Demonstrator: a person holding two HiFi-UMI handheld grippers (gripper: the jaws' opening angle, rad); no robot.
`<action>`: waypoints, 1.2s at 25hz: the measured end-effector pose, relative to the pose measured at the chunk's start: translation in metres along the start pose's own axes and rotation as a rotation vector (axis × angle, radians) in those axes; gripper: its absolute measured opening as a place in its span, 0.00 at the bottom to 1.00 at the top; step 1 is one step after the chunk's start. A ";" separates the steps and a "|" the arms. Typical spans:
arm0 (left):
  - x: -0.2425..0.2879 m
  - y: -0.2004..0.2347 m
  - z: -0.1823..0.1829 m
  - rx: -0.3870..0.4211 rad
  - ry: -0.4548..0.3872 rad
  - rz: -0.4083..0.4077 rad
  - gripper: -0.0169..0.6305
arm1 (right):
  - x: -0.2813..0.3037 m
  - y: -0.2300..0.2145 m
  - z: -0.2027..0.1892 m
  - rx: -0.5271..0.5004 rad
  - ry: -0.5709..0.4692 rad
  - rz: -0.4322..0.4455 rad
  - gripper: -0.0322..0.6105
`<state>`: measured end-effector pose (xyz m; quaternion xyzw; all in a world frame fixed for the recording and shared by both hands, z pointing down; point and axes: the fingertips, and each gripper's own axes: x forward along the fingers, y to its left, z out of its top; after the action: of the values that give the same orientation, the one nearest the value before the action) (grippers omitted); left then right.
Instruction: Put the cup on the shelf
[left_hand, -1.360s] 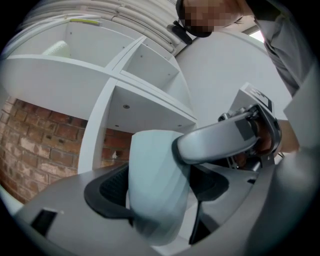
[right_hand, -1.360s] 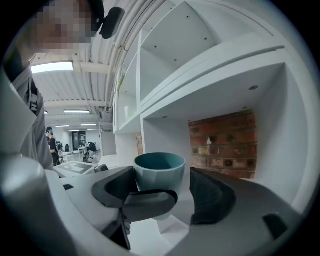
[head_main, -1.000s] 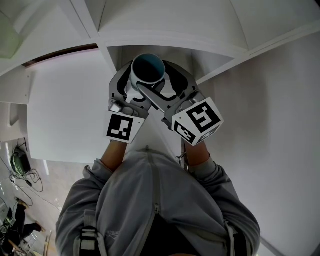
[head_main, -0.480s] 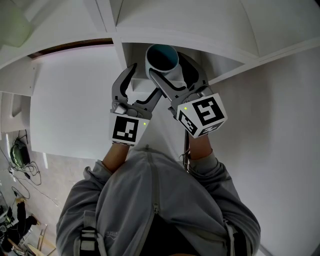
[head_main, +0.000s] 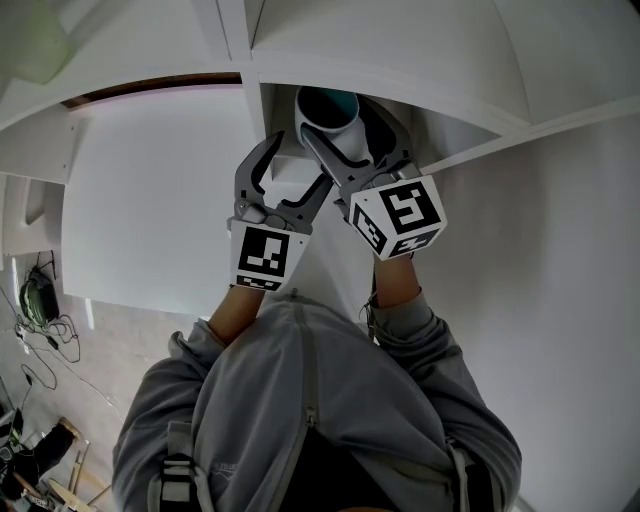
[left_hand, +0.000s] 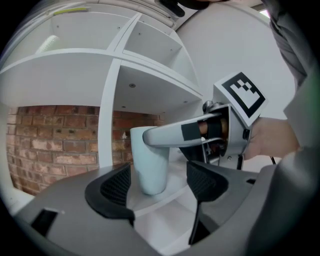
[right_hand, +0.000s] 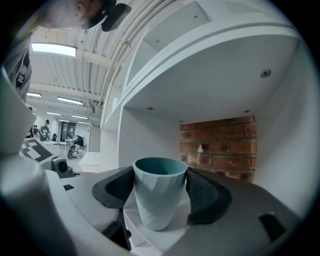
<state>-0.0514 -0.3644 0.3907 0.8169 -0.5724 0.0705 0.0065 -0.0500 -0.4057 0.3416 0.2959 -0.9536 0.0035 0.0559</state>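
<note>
A pale blue faceted cup (head_main: 328, 118) with a teal inside stands upright between the pads of my right gripper (head_main: 345, 140), which is shut on it. In the right gripper view the cup (right_hand: 159, 197) fills the gap of that gripper (right_hand: 160, 187), its base at the front edge of a white shelf board (right_hand: 145, 222). My left gripper (head_main: 290, 170) is open, just left of and below the cup, holding nothing. In the left gripper view the cup (left_hand: 149, 160) sits beyond the open gripper (left_hand: 159, 182), with a right finger (left_hand: 170, 134) across it.
The white shelf unit (head_main: 330, 75) has several compartments with upright dividers (left_hand: 107, 115). A red brick wall (right_hand: 220, 145) closes the back of this compartment. A plain white panel (head_main: 150, 200) lies to the left, and a person's grey hooded top (head_main: 310, 400) fills the lower head view.
The left gripper has let go of the cup and opened. The right gripper has carried the cup up and forward into the shelf compartment.
</note>
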 end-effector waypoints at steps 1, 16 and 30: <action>0.001 0.000 -0.002 0.001 0.008 0.000 0.57 | 0.001 0.000 -0.001 0.002 0.000 -0.001 0.55; 0.009 -0.001 -0.015 -0.049 0.057 -0.004 0.50 | 0.004 0.001 -0.002 0.030 0.011 -0.007 0.56; 0.009 -0.001 -0.012 -0.058 0.048 -0.009 0.50 | -0.002 0.004 -0.002 0.048 0.003 0.005 0.58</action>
<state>-0.0485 -0.3717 0.4034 0.8171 -0.5702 0.0732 0.0440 -0.0505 -0.4016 0.3431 0.2949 -0.9538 0.0270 0.0504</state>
